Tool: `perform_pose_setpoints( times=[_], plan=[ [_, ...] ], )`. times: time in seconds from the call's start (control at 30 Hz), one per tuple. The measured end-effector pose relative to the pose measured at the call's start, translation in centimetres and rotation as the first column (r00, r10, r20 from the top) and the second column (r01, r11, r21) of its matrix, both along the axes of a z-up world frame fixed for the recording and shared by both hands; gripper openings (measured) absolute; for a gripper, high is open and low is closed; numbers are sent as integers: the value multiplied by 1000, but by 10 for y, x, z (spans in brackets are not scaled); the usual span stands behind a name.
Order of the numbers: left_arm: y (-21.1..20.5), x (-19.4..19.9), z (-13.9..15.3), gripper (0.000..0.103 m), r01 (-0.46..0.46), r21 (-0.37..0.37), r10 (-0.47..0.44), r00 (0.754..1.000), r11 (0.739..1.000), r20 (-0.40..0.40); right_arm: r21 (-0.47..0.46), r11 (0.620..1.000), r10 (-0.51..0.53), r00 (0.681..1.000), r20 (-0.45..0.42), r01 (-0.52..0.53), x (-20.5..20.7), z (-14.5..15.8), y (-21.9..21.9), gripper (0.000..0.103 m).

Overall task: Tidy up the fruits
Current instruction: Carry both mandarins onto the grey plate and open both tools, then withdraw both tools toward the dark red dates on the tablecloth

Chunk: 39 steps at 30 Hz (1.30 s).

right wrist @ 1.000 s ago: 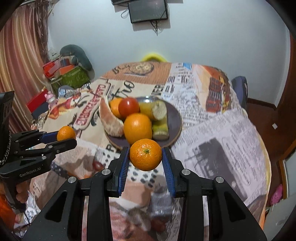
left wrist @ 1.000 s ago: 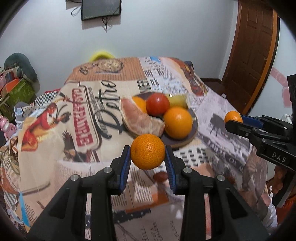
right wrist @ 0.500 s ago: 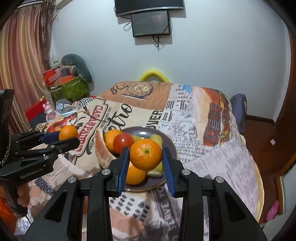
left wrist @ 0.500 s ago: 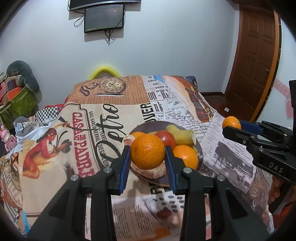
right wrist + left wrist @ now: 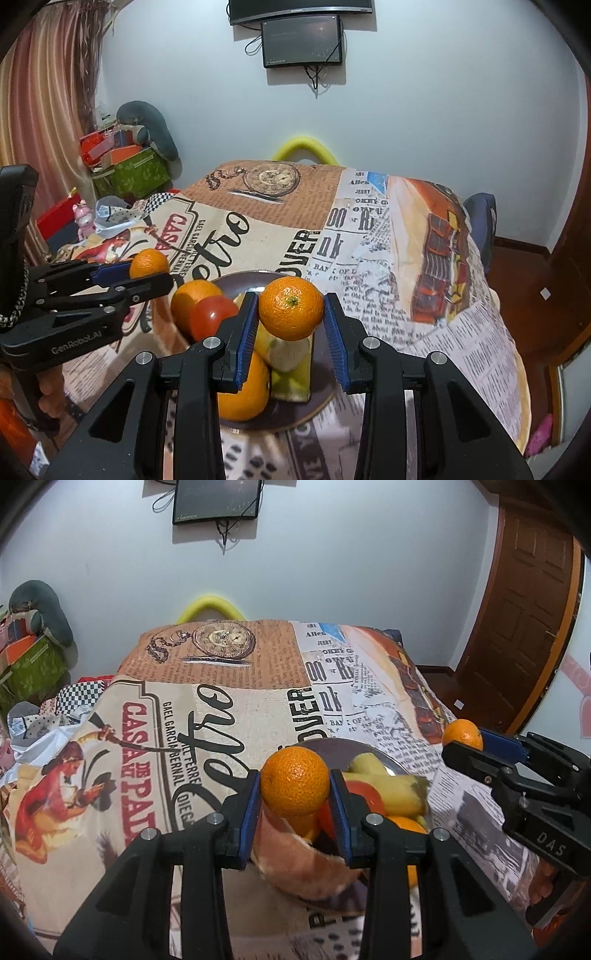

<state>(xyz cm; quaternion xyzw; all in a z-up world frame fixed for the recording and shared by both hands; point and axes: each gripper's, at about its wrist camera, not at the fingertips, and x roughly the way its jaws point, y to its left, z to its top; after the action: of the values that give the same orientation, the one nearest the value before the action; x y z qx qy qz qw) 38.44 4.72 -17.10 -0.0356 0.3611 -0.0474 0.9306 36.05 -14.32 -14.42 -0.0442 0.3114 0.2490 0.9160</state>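
Observation:
My left gripper [image 5: 294, 792] is shut on a mandarin [image 5: 294, 781] and holds it in the air above the near edge of a dark plate [image 5: 334, 746]. My right gripper [image 5: 290, 314] is shut on a second mandarin [image 5: 290, 308], also above the plate [image 5: 240, 278]. The plate holds oranges [image 5: 194, 297], a red tomato [image 5: 212, 317], a peeled banana [image 5: 384, 790] and a pale fruit wedge [image 5: 303, 864]. Each gripper shows in the other's view, the right one [image 5: 462, 738] at the right, the left one [image 5: 149, 266] at the left.
The table wears a newspaper-print cloth [image 5: 221, 709]. A yellow chair back [image 5: 304, 146] stands behind its far edge. Boxes and a grey cushion [image 5: 147, 125] pile up at the left. A wooden door [image 5: 524, 620] is at the right, screens [image 5: 301, 40] hang on the wall.
Both grippers have risen and tilted up with their mandarins; the plate has slid down in both views and now lies partly behind the fingers.

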Motion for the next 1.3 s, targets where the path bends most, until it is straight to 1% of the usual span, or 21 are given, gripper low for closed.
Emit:
perform_pose_setpoints(
  times=[0.2, 0.27, 0.4, 0.57, 0.6, 0.7, 0.73, 0.87, 1.03, 1.17, 1.3],
  plan=[
    [1, 24, -11, 36, 3, -19, -4, 1000, 1000, -31, -13, 1000, 17, 999, -32, -17, 22, -11, 15, 33],
    [0, 30, -15, 36, 16, -33, -18, 998, 999, -52, -18, 1000, 22, 999, -45, -22, 28, -16, 18, 33],
    [-6, 38, -19, 36, 34, -4, -34, 997, 999, -62, -42, 999, 23, 997, -73, -26, 40, -26, 23, 33],
    [-8, 43, -22, 36, 38, 4, -38, 997, 999, -69, -29, 999, 41, 994, -105, -45, 48, -32, 24, 33],
    [-8, 43, -22, 36, 41, 4, -40, 997, 999, -70, -30, 998, 51, 993, -110, -55, 47, -33, 25, 33],
    [-7, 42, -21, 43, 53, -12, -54, 996, 999, -72, -52, 996, 68, 991, -116, -74, 47, -37, 30, 33],
    [-7, 41, -20, 43, 55, -16, -56, 996, 998, -71, -60, 995, 73, 991, -116, -80, 47, -39, 31, 33],
    [-6, 38, -19, 44, 52, -7, -52, 996, 999, -70, -76, 993, 79, 990, -115, -88, 44, -40, 34, 34],
    [-1, 28, -12, 44, 37, -10, -37, 998, 999, -58, -56, 995, 81, 990, -113, -88, 40, -36, 27, 36],
    [1, 15, 0, 44, 24, -13, -24, 999, 1000, -39, -44, 996, 67, 993, -101, -72, 31, -26, 19, 36],
    [0, -6, 18, 44, 18, 10, -18, 1000, 1000, -2, -48, 997, 51, 996, -74, -54, 16, -14, 13, 36]
  ],
)
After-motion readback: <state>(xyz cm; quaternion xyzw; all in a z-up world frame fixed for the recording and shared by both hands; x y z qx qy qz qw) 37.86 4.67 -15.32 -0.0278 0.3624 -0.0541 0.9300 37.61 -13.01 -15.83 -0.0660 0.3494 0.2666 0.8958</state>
